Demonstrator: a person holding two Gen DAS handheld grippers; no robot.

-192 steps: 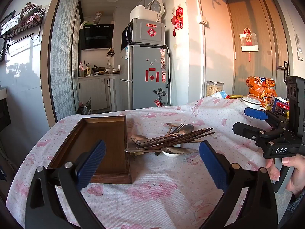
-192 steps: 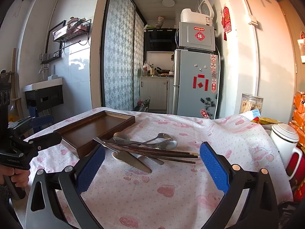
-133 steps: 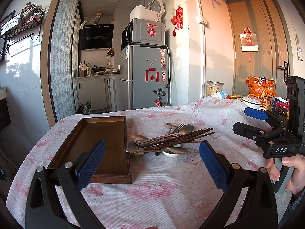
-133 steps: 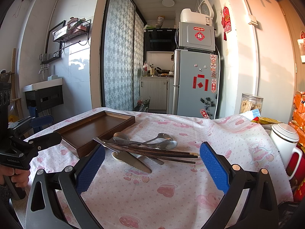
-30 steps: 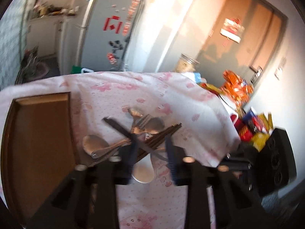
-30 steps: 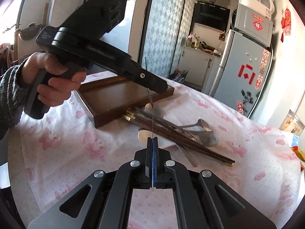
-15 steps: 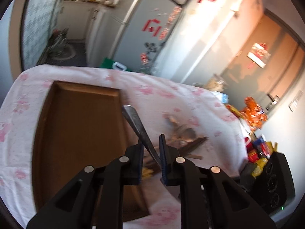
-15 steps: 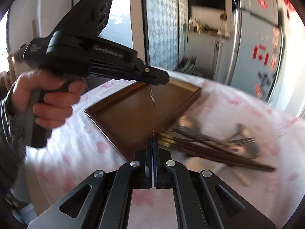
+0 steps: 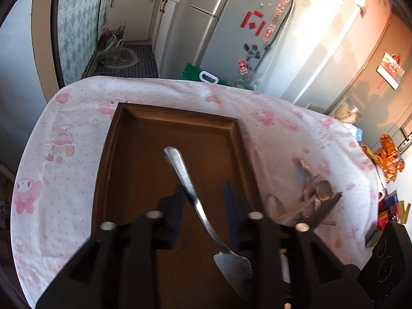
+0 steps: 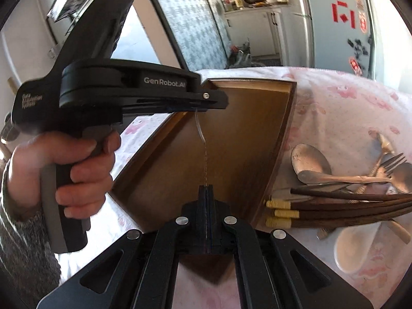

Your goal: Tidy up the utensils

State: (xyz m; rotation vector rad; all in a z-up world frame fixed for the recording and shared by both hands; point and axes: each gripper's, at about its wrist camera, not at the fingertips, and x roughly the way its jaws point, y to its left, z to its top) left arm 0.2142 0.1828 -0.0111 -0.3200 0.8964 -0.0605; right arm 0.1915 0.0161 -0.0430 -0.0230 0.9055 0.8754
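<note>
While the left gripper (image 9: pixel 203 203) opens around a knife (image 9: pixel 195 200), blade cut off, the right gripper (image 10: pixel 206 193) is closed.

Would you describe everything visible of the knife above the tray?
The knife is plain silver metal, with a rounded handle end and a serrated blade. It hangs tilted above the wooden tray. The right gripper is shut on its blade end; the left gripper is opening its jaws around the handle.
</note>
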